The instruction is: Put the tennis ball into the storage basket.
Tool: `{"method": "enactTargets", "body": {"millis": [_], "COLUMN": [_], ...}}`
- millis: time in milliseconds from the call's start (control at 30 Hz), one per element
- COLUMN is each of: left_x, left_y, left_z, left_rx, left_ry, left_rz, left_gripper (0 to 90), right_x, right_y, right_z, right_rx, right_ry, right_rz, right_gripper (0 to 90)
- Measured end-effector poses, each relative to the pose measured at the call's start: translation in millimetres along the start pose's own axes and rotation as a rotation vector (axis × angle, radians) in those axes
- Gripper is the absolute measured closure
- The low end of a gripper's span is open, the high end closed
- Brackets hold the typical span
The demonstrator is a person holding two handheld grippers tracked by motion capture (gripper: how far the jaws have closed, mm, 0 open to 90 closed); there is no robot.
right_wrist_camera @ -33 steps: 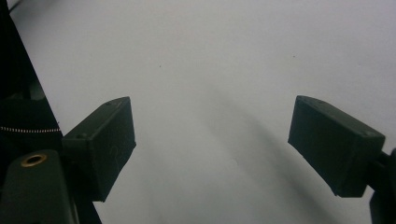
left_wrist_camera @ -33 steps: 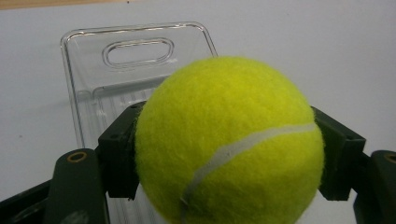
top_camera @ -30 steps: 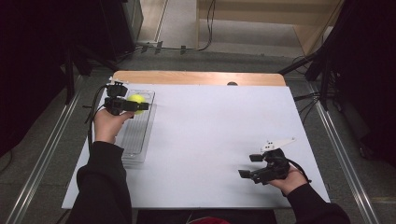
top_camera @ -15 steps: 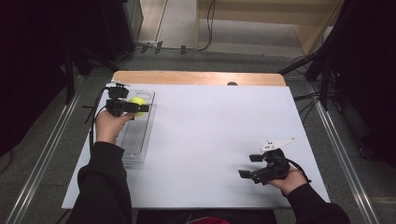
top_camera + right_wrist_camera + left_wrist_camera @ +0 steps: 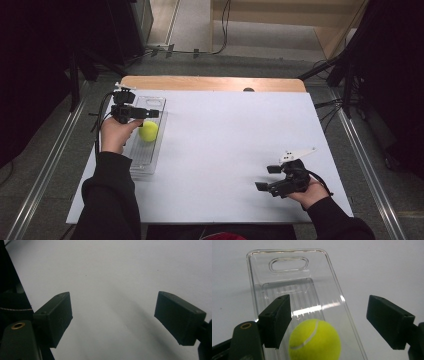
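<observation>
Since the earlier frames the tennis ball (image 5: 148,131) has left the left gripper (image 5: 150,113): it sat between the jaws at the far end of the clear tray (image 5: 141,161), and now it lies lower in the frame, inside the tray, just below the jaws. Those jaws have just been opening, and nothing is pinched between them any more. Both hands are where they were.

In the high view, the left gripper sits at the upper left of the white table (image 5: 225,140), held level over the tray, its jaws pointing toward the frame's right. The ball is a bright yellow-green spot on the ribbed floor of the tray, close beside the person's left hand (image 5: 116,136). At the lower right the right gripper (image 5: 263,179) is held just over the bare table, jaws parted and holding nothing, its grey three-cornered plate sticking up.

In the left gripper view, the two black, blocky jaws stand wide apart at the left and right edges. The tennis ball (image 5: 314,341) fills the bottom centre, fuzzy, with a pale curved seam, lying free of both pads. The tray (image 5: 287,275) runs away toward the top: glossy transparent plastic, rounded corners, long ridges along its floor, an oval handle slot at its far end.

In the right gripper view, the right gripper (image 5: 113,320) shows its jaws released and far apart over the smooth white table, with only their soft shadow beneath.
</observation>
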State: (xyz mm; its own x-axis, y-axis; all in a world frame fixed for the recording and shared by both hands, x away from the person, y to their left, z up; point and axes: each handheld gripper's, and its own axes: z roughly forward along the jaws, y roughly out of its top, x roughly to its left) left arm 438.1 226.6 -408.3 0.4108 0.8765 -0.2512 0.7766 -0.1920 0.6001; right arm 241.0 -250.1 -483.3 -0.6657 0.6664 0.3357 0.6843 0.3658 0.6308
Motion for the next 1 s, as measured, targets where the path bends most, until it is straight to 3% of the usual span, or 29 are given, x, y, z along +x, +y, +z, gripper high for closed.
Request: {"method": "enactTargets", "body": {"millis": [200, 533, 767, 1000], "left_x": [-4.2, -20.1, -27.4, -40.3], "left_y": [4.5, 9.2, 10.5, 12.1], "left_z": [-4.9, -6.0, -5.6, -4.1], "left_rx": [-0.010, 0.005, 0.006, 0.023], "left_ry": [-0.003, -0.059, -0.109, -0.148], "left_rz": [0.004, 0.039, 0.041, 0.079], "left_gripper": [20.8, 20.9, 21.0, 21.0], "right_x": [-0.7, 0.0, 0.4, 0.8], "right_y": [-0.9, -1.0, -0.3, 0.0], "right_z": [-0.7, -0.7, 0.2, -0.1], "right_rx": [0.002, 0.001, 0.005, 0.002], "right_ry": [-0.002, -0.001, 0.000, -0.001], "right_rz": [0.004, 0.000, -0.001, -0.002], "right_gripper": [12.7, 12.7, 12.7, 12.7]}}
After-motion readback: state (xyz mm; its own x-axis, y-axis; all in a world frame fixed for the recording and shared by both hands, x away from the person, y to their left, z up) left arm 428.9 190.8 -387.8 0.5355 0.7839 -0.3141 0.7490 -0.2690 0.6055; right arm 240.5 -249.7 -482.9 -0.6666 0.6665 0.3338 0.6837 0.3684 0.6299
